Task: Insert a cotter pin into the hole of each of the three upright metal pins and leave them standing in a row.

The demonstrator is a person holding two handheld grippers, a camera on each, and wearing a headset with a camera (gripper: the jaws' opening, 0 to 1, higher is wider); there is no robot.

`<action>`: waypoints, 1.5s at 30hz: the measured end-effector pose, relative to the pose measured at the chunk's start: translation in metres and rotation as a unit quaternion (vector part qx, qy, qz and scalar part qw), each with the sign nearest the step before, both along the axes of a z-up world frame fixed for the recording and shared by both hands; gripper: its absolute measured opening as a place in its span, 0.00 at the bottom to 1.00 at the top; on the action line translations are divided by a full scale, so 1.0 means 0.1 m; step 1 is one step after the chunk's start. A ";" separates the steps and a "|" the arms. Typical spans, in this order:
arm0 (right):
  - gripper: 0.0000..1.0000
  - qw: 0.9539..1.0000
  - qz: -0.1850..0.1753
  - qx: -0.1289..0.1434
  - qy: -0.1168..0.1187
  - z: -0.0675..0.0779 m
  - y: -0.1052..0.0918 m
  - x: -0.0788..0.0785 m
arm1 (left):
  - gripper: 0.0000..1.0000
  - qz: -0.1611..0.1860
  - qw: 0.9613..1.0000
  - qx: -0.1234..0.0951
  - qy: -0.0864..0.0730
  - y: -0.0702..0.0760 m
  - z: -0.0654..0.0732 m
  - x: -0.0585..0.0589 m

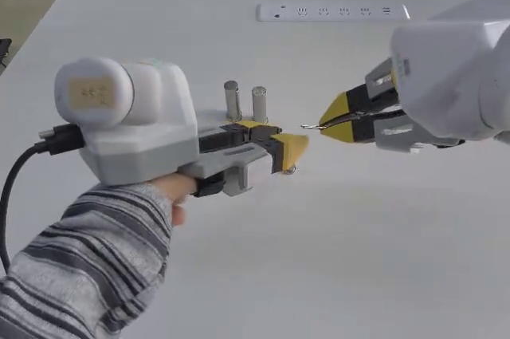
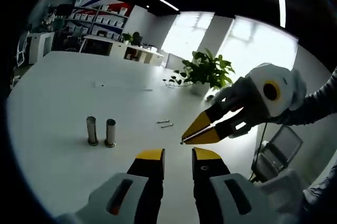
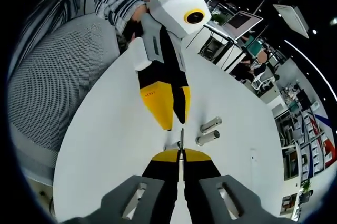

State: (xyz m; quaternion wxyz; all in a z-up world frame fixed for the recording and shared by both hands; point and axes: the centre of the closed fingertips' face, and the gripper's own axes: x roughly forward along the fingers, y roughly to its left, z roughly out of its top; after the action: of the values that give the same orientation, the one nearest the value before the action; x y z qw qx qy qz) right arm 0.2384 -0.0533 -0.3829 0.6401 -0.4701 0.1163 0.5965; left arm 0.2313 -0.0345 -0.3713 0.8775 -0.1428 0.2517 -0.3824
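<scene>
left gripper [image 1: 287,150]: held level, pointing right, jaws parted by a narrow gap
left hand [image 1: 177,192]: wrapped under the grip, striped sleeve [image 1: 88,267] on forearm
right gripper [image 1: 333,125]: tip facing left gripper's tip, near but apart; jaws clamped on cotter pin [image 1: 312,126]

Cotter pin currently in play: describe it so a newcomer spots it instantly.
Over the white table, find the right gripper at the head view's right. The cotter pin is the thin wire jutting from its shut jaws, held off the surface, while two other cotter pins lie loose on the table.
</scene>
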 end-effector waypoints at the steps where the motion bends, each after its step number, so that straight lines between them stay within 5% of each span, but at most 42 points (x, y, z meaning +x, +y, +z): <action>1: 0.00 1.000 0.002 0.001 -0.001 0.01 0.01 -0.01 | 0.14 0.001 1.000 -0.005 0.002 -0.01 0.01 0.00; 11: 0.00 1.000 0.012 0.012 -0.008 0.07 0.09 -0.07 | 0.04 0.003 0.999 -0.047 0.008 -0.08 0.08 -0.01; 28: 0.00 1.000 0.006 0.013 -0.006 0.07 0.09 -0.12 | 0.00 0.007 0.999 -0.046 0.016 -0.10 0.03 -0.01; 35: 0.00 0.999 -0.009 0.030 0.021 0.09 0.08 -0.13 | 0.00 -0.008 1.000 -0.026 -0.011 -0.11 0.05 -0.02; 39: 0.00 0.996 -0.035 0.068 0.053 0.11 0.08 -0.11 | 0.00 -0.029 0.999 0.019 -0.036 -0.09 0.01 -0.03; 45: 0.02 0.989 -0.060 0.089 0.103 0.09 0.02 -0.11 | 0.00 -0.053 0.996 0.050 -0.060 -0.07 -0.01 -0.06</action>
State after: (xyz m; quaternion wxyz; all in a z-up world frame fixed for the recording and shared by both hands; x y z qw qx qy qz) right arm 0.2270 -0.0509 -0.3737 0.6989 -0.3395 0.1561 0.6098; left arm 0.2255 -0.0418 -0.3724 0.8753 -0.0619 0.2249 -0.4236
